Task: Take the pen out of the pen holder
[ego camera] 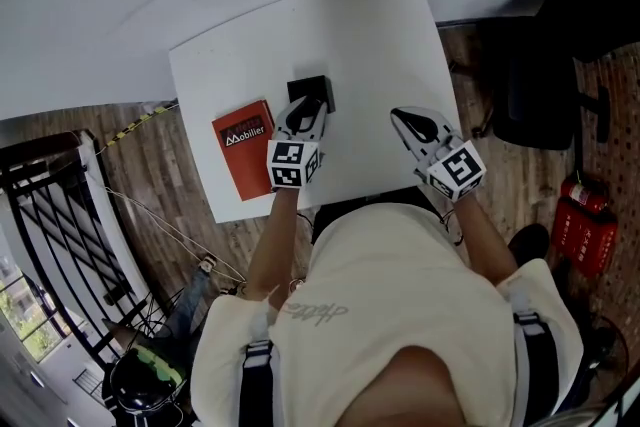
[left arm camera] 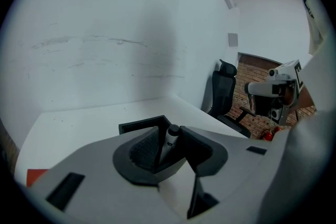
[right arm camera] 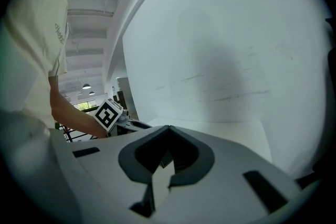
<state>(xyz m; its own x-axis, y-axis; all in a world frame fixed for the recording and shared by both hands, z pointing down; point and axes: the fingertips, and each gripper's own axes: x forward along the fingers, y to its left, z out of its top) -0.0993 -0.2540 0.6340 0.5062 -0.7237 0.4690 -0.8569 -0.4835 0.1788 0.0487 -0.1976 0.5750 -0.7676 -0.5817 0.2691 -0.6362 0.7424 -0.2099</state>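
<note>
A black square pen holder (ego camera: 312, 91) stands near the middle of the white table (ego camera: 380, 35). My left gripper (ego camera: 303, 114) sits right over it, on its near side. In the left gripper view the jaws (left arm camera: 169, 138) are shut on a grey-topped pen (left arm camera: 171, 140) that stands upright, with the pen holder's black rim (left arm camera: 140, 125) just behind it. My right gripper (ego camera: 414, 126) hovers over the table's right part, apart from the holder. Its jaws (right arm camera: 167, 159) are shut and hold nothing.
A red book (ego camera: 244, 147) lies on the table left of the left gripper. A black office chair (ego camera: 560, 45) and red fire extinguishers (ego camera: 580, 220) stand on the wooden floor at the right. A black railing (ego camera: 50, 235) runs at the left.
</note>
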